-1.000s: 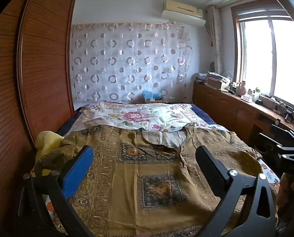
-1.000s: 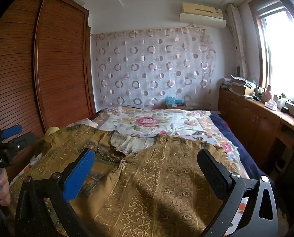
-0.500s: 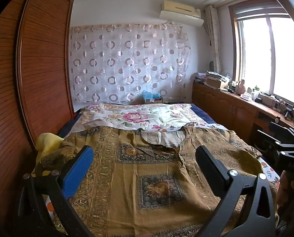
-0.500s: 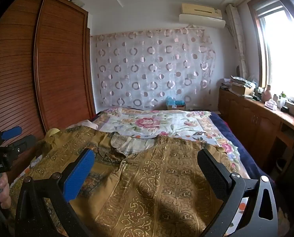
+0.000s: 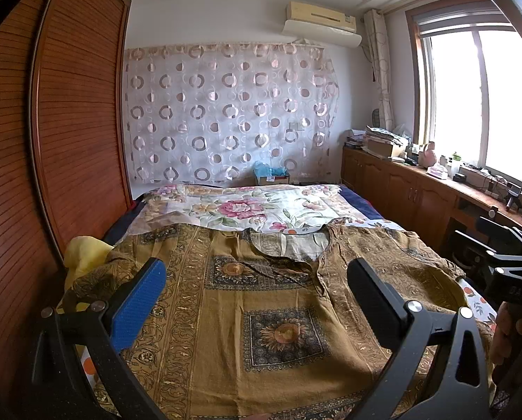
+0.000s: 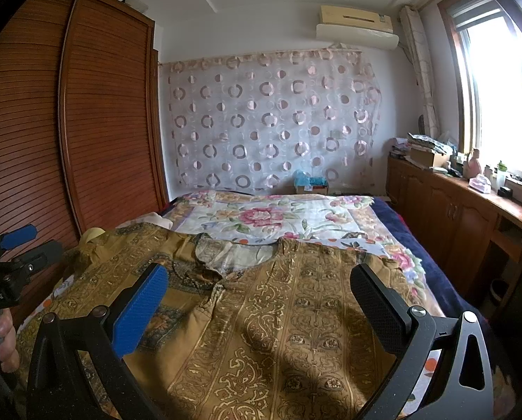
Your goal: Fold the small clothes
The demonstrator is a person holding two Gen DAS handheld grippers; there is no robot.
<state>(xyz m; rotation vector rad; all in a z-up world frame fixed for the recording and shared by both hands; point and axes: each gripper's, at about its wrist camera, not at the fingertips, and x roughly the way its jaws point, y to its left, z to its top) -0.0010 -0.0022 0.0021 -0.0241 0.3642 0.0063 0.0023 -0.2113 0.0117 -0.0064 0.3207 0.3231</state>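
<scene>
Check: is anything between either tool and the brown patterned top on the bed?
Nothing visible. Both the left tool and the right tool are open directly above the brown top, which lies spread with nothing on it.

Open bed (image 5: 261, 210) beyond garment (image 5: 278, 301)

The left gripper (image 5: 255, 288) hung level, its jaws spread wide and empty. The right gripper (image 6: 259, 292) matched it, jaws wide apart, nothing between them. A hand (image 6: 0, 341) wrapped the left gripper's handle; fingers (image 5: 502, 332) gripped the right one's.
</scene>
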